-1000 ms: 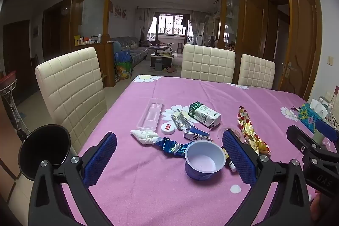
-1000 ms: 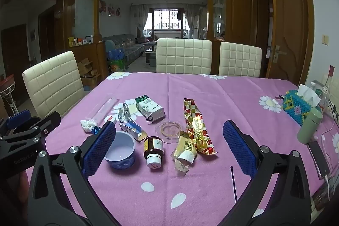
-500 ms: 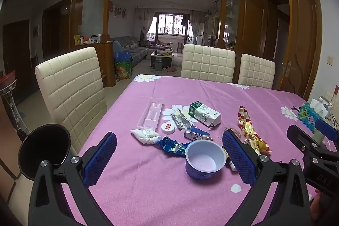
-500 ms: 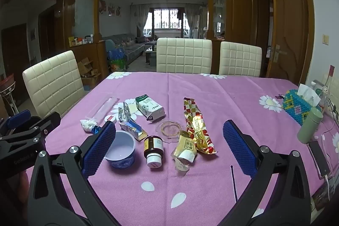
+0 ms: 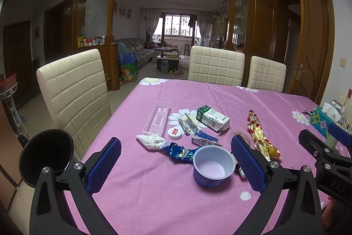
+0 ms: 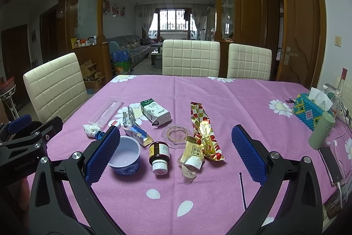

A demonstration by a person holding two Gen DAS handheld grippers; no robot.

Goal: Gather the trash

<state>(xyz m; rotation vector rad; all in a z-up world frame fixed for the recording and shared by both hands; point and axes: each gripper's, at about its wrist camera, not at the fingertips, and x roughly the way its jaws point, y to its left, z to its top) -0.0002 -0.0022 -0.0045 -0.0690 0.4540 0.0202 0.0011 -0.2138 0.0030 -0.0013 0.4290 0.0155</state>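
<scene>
Your left claw (image 5: 176,162) and right claw (image 6: 176,153) both gape wide, gripping nothing, above the desk (image 6: 231,91) strewn with wrappers, near the purple cup (image 5: 213,165).

The right gripper (image 5: 330,171), seen at the right edge of the left view, shows "DAS". The left gripper (image 6: 26,144), at the left edge of the right view, reads "CenRobot.AI". Print on the milk carton (image 6: 155,112) and gold packet (image 6: 193,150) is too small to read.

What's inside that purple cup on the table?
The purple cup looks empty; its pale inside and bottom show in both views. The near inner wall is hidden behind the rim.
</scene>
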